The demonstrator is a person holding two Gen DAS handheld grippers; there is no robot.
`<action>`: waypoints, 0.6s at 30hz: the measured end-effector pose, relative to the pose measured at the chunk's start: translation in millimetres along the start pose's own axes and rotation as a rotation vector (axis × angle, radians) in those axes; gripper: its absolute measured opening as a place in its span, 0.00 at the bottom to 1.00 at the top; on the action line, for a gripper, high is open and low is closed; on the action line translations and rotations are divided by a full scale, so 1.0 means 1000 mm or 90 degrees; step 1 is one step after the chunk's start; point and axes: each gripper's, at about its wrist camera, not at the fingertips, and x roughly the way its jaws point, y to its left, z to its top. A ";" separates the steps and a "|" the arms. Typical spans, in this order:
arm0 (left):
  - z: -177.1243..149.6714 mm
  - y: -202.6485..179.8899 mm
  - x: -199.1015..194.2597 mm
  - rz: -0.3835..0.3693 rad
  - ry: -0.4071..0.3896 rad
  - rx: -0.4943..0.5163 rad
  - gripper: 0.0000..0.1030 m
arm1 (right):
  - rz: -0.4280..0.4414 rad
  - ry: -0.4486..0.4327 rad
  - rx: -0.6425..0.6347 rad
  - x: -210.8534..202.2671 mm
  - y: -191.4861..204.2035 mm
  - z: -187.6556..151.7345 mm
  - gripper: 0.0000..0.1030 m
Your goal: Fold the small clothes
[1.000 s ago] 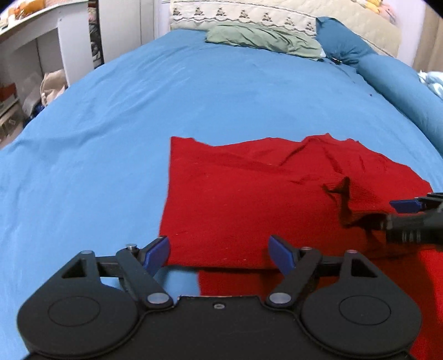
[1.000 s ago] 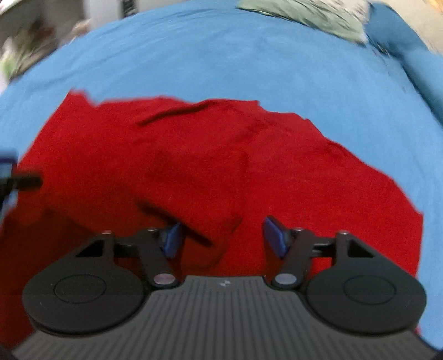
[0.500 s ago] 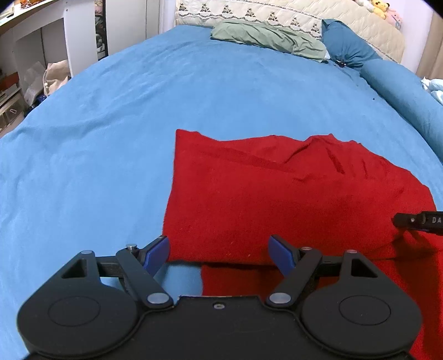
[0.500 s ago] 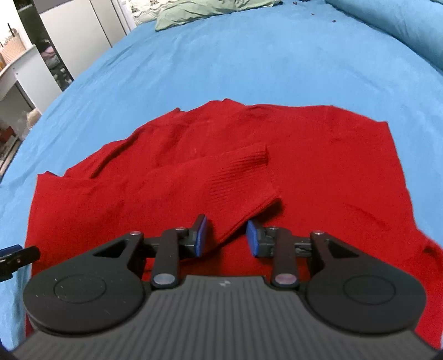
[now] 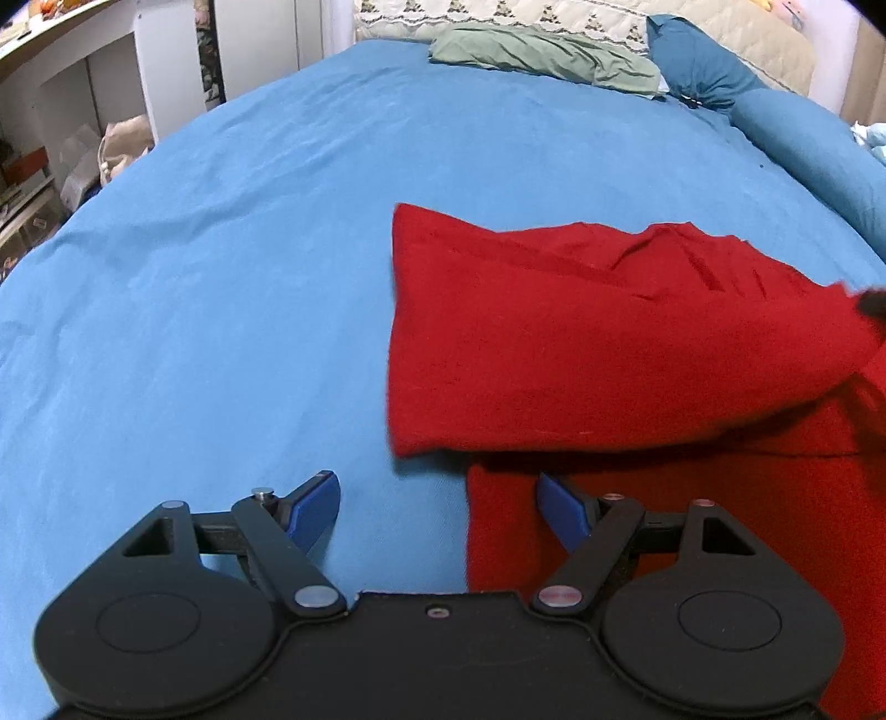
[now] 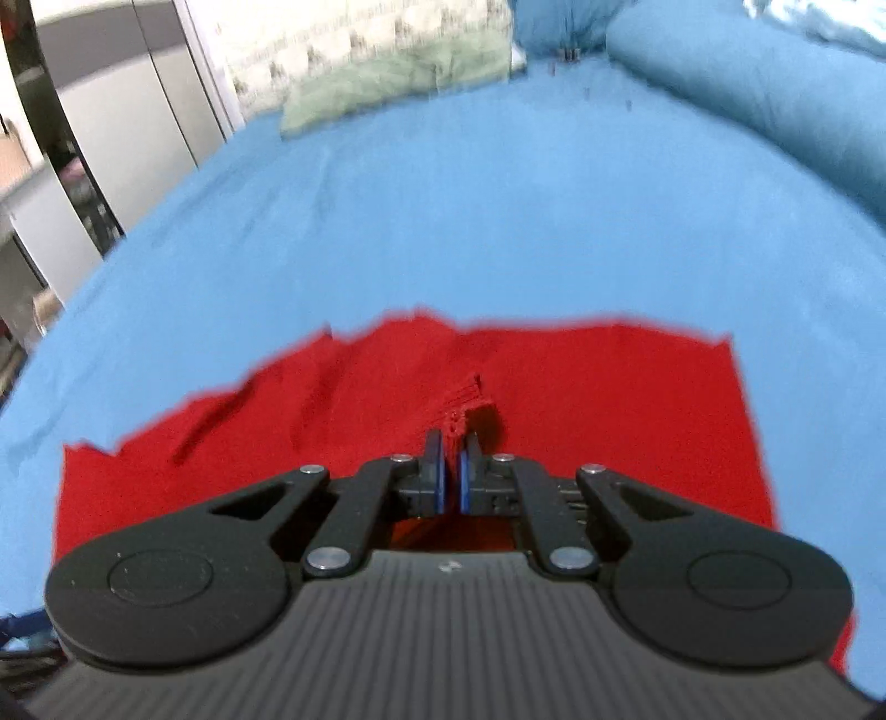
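The right gripper (image 6: 452, 462) has its blue pads pinched together on a ribbed cuff of the red knitted garment (image 6: 581, 399), right at the centre of the right wrist view, the fabric bunching up between the fingers. That garment lies spread on the blue bedsheet (image 6: 470, 221), filling the lower middle of the frame, though this view is blurred. Over in the left wrist view, the left gripper (image 5: 437, 507) sits wide apart and holds nothing, its left blue pad (image 5: 313, 507) over bare bedsheet (image 5: 194, 332) and its right one over the red cloth. The red garment (image 5: 609, 343) fills the right half of this frame, a folded upper layer lying over a lower one near the bottom. At the top of the frame, a crumpled green cloth (image 5: 542, 52) and a blue bolster pillow (image 5: 797, 144) rest by a cream quilted headboard (image 5: 720, 27).
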 end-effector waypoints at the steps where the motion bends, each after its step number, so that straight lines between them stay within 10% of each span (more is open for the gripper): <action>1: 0.003 -0.001 0.002 -0.003 -0.003 0.002 0.80 | -0.003 -0.017 0.000 -0.009 -0.004 0.007 0.19; 8: 0.024 -0.012 0.024 -0.023 -0.017 -0.003 0.59 | -0.060 -0.048 -0.002 -0.034 -0.054 0.024 0.19; 14: 0.017 -0.014 0.014 -0.030 -0.004 0.006 0.17 | -0.095 -0.032 0.035 -0.024 -0.084 0.003 0.19; 18: 0.011 -0.010 0.014 -0.018 0.011 -0.014 0.14 | -0.110 0.015 0.048 -0.005 -0.095 -0.021 0.20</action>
